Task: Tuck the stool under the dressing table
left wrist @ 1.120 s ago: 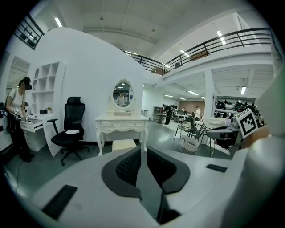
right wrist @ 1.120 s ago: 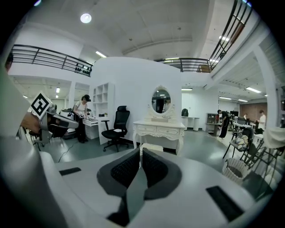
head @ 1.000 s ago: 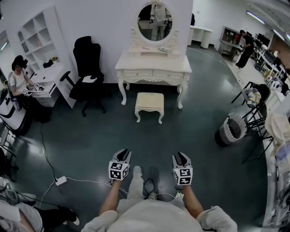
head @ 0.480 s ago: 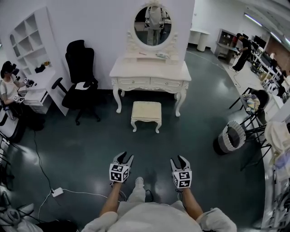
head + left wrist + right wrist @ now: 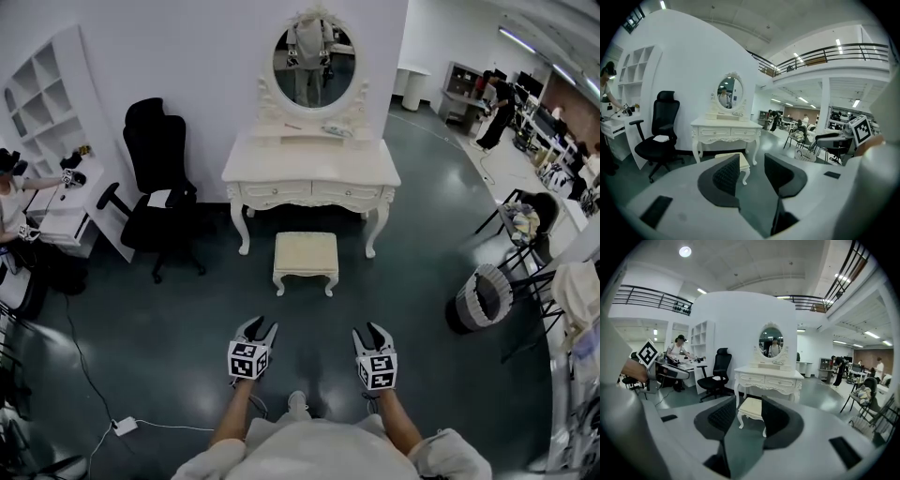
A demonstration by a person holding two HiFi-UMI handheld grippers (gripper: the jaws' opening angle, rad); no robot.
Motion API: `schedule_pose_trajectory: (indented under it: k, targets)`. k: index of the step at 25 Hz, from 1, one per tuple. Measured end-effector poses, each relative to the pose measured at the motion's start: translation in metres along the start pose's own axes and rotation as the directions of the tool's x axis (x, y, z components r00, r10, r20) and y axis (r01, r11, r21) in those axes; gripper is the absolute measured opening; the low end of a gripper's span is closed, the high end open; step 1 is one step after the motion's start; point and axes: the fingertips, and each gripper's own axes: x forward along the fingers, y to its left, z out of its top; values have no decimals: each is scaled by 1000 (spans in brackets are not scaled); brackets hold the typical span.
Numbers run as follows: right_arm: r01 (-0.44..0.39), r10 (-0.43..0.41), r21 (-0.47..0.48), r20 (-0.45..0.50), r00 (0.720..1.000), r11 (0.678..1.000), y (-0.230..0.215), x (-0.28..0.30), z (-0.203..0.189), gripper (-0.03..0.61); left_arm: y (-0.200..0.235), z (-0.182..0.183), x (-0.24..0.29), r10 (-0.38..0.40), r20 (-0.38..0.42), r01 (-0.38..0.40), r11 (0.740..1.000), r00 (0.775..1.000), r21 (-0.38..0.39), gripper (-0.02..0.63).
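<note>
Cream upholstery tops the stool (image 5: 306, 256), which stands on the dark glossy floor (image 5: 187, 319) at the 6 o'clock side of the white dressing table (image 5: 309, 169). It sits just in front of the table, roughly centred between the front legs, and is not under the top. An oval mirror (image 5: 314, 53) rises at the table's 12 o'clock edge.

Both grippers hover well apart from the stool, at its 6 o'clock. The left gripper (image 5: 258, 326) has just been opening its jaws; its fingers (image 5: 726, 174) stand spread with nothing between them. The right gripper (image 5: 369, 329) also has its fingers (image 5: 723, 417) spread and grips nothing, and the far-off stool shows through the gap.

A black office chair (image 5: 155, 178) stands at the table's 9 o'clock, and a woven basket (image 5: 483, 295) sits at the stool's 3 o'clock.
</note>
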Motion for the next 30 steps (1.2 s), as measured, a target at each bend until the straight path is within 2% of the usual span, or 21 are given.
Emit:
schedule_pose_trajectory:
  k: [9,20,30]
  targets:
    - [23,-23,-10,12,1000,1000,3,71,31,166,53,29,51,-29,2,29,1000,1000,12,154]
    - [32,-32,-1,-41,999,999,6,92,19,160,69,27,74,-55,-25,56,998,998,14,154]
    - [21,-21,11,-51,999,1000,-11,124,15,158,80,34,105,-53,-41,54,998,998,21,154]
